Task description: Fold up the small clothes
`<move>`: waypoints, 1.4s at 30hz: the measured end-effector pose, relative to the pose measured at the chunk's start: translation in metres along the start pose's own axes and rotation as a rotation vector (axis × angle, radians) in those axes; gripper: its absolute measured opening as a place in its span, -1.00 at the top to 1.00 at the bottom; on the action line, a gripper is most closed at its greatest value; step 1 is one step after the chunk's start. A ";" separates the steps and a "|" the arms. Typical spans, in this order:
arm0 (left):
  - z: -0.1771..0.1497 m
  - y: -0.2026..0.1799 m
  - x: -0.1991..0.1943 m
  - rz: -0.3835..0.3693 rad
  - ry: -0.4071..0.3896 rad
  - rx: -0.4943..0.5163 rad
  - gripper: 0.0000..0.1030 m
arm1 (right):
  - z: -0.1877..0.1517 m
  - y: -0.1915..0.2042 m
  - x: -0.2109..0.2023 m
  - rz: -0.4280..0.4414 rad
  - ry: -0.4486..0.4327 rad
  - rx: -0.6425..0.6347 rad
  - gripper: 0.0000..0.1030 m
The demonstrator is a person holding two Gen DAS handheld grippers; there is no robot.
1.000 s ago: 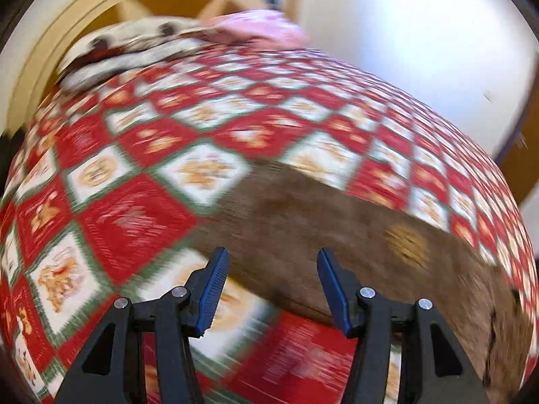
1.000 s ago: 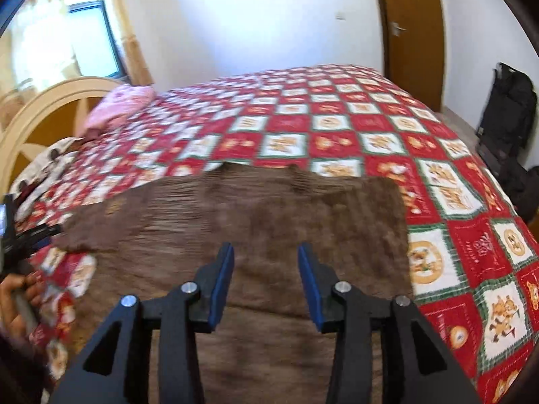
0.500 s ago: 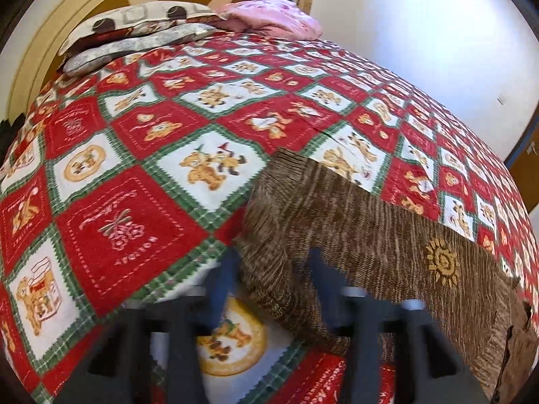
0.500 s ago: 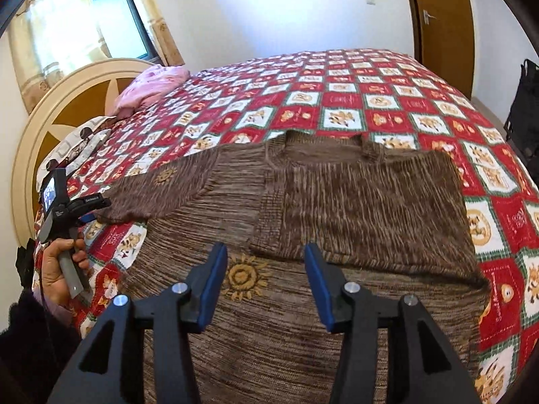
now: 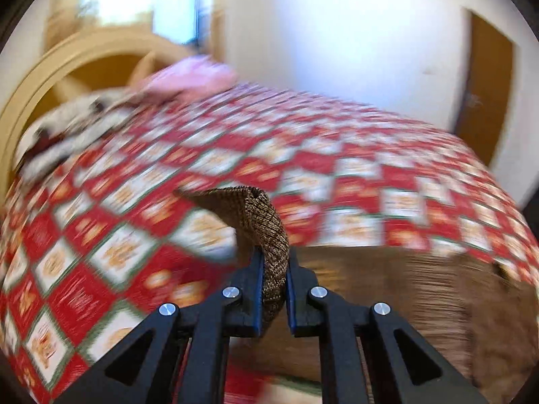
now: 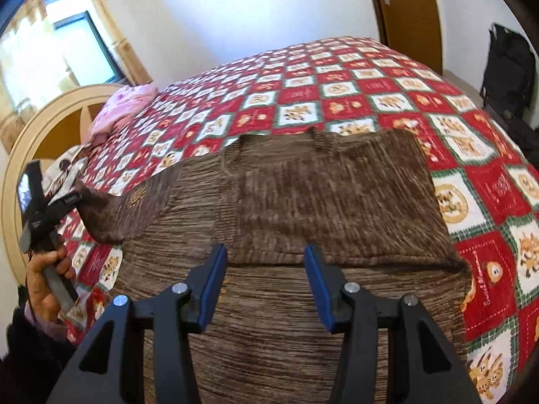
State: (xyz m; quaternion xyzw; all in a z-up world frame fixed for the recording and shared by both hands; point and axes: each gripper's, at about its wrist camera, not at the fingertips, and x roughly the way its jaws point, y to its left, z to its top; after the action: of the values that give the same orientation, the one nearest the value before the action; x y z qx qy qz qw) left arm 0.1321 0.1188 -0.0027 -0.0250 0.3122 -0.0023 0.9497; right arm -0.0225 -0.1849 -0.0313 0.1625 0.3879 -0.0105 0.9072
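My left gripper (image 5: 273,281) has its jaws pinched on the sleeve (image 5: 266,232) of the brown sweater (image 6: 303,202), the cuff curling up toward 12 o'clock above the quilt (image 5: 101,235). My right gripper (image 6: 266,286) hovers with jaws spread over the sweater's body, which lies flat on the quilt with one side folded across. At 9 o'clock in the right view, a hand (image 6: 47,276) grips the left tool's handle. A pink pillow (image 6: 124,107) sits at 10 o'clock.

left black two-finger gripper (image 5: 273,284): jaws clamped on brown knit sleeve (image 5: 266,235), raised | right black two-finger gripper (image 6: 266,286): jaws apart, hovering, holding nothing
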 end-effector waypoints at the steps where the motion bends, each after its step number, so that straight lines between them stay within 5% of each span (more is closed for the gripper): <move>1: -0.001 -0.018 -0.007 -0.041 -0.011 0.041 0.80 | 0.000 -0.004 0.000 -0.002 0.000 0.013 0.00; 4: -0.016 -0.083 -0.024 -0.151 -0.029 0.184 0.80 | 0.000 -0.017 0.003 -0.015 0.000 0.060 0.00; 8: -0.054 -0.155 -0.017 -0.243 0.059 0.299 0.80 | -0.004 -0.030 0.006 -0.004 0.014 0.115 0.01; 13: -0.092 -0.193 -0.002 -0.235 0.156 0.371 0.79 | -0.009 -0.041 0.006 -0.006 0.027 0.145 0.01; 22: -0.096 -0.150 -0.029 -0.386 0.234 0.324 0.62 | -0.005 -0.046 0.003 0.007 0.028 0.164 0.00; 27: -0.098 -0.109 -0.044 -0.313 0.182 0.265 0.23 | 0.013 -0.029 -0.001 0.017 0.011 0.103 -0.03; 35: -0.083 -0.049 0.002 -0.089 0.237 0.031 0.21 | 0.030 0.061 0.044 0.034 0.018 -0.301 -0.16; 42: -0.069 -0.041 0.000 -0.079 0.174 -0.020 0.21 | 0.038 0.109 0.108 -0.037 0.036 -0.587 -0.14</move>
State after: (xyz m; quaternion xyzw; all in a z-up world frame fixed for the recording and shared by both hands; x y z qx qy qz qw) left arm 0.0919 0.0748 -0.0562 -0.0467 0.3924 -0.0390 0.9178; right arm 0.0949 -0.0818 -0.0519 -0.1138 0.3934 0.0883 0.9080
